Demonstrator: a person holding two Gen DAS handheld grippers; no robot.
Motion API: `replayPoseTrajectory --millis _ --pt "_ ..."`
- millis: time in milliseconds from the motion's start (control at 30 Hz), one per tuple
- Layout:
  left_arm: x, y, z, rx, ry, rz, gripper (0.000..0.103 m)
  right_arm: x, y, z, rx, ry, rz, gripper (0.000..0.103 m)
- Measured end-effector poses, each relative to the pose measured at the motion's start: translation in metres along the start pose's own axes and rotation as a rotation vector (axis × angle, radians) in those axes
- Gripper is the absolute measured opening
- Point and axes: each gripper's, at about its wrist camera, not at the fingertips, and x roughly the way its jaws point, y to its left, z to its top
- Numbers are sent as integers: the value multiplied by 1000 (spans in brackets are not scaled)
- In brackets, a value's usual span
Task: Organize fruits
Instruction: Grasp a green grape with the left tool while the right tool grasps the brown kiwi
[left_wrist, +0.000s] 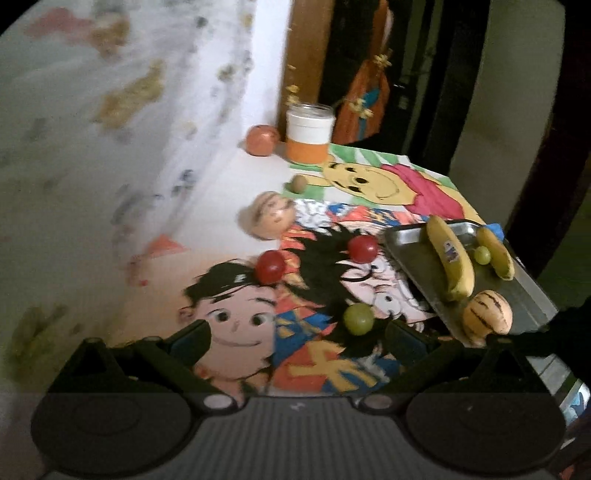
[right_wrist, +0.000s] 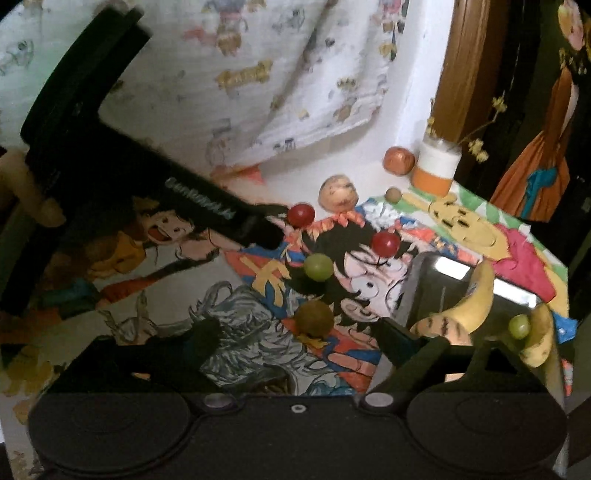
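Observation:
A metal tray (left_wrist: 413, 258) at the right holds two bananas (left_wrist: 450, 258), a green grape (left_wrist: 482, 254) and a striped melon-like fruit (left_wrist: 487, 312). Loose on the cartoon cloth lie two red grapes (left_wrist: 270, 266) (left_wrist: 362, 249) and a green grape (left_wrist: 358, 318). My left gripper (left_wrist: 299, 332) is open and empty, with the green grape just ahead between its fingers. In the right wrist view my right gripper (right_wrist: 299, 332) is open, with a brown round fruit (right_wrist: 314, 319) between its fingertips. The tray (right_wrist: 417, 295) also shows there, and the left gripper's body (right_wrist: 221, 218) reaches in near a red grape (right_wrist: 301, 215).
A tan round fruit (left_wrist: 275, 218), a small brown ball (left_wrist: 299, 183), an orange-red fruit (left_wrist: 262, 140) and a white-and-orange jar (left_wrist: 309, 134) with dried flowers stand at the back. A patterned curtain (right_wrist: 277, 81) hangs behind. The table edge runs along the right.

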Motion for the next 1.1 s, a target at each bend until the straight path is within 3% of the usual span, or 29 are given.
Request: replayPoseTrajectory --millis 267,400,767,833,967,1100 --pt "37 -6 8 -8 61 -37 101 25 -10 -4 34 22 3 69" --pt "44 -9 7 23 68 -59 87 31 -13 -5 44 27 8 54" --pt "51 -12 8 26 77 -133 51 37 -16 -2 77 14 9 43" --pt "52 -15 8 37 81 -145 38 37 -16 -2 79 13 12 40" --pt "54 -20 7 60 89 -150 29 37 -15 -3 82 8 15 36" --pt "54 -18 7 38 89 -154 27 37 -17 -3 97 4 14 32"
